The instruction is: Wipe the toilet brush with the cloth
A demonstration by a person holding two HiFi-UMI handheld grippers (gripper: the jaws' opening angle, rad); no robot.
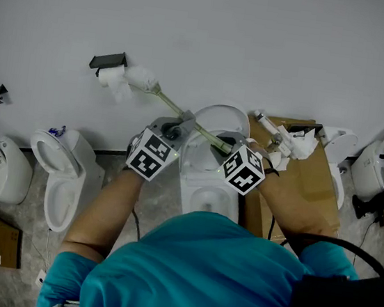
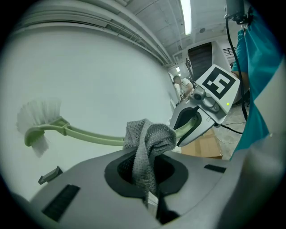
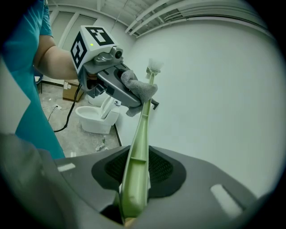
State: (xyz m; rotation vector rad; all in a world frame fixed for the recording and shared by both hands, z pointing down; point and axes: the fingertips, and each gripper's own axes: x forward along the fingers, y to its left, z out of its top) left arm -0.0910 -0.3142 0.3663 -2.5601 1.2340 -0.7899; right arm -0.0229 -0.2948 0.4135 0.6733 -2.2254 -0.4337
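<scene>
The toilet brush has a pale green handle (image 1: 163, 98) and a white bristle head (image 1: 140, 77), and it is held slanting up to the left in front of the wall. My right gripper (image 1: 229, 147) is shut on the handle's lower end (image 3: 138, 152). My left gripper (image 1: 184, 121) is shut on a grey knitted cloth (image 2: 147, 143). The cloth is draped against the handle (image 2: 89, 134) about midway along it. In the right gripper view the cloth (image 3: 138, 91) sits on the handle below the bristle head (image 3: 154, 66). The left gripper view shows the bristle head (image 2: 38, 118) far left.
A white toilet (image 1: 206, 179) stands right below both grippers. Two more toilets (image 1: 63, 174) (image 1: 4, 167) stand at the left by the wall. A cardboard box (image 1: 315, 179) with white parts on it is at the right. A black holder with paper (image 1: 109, 61) hangs on the wall.
</scene>
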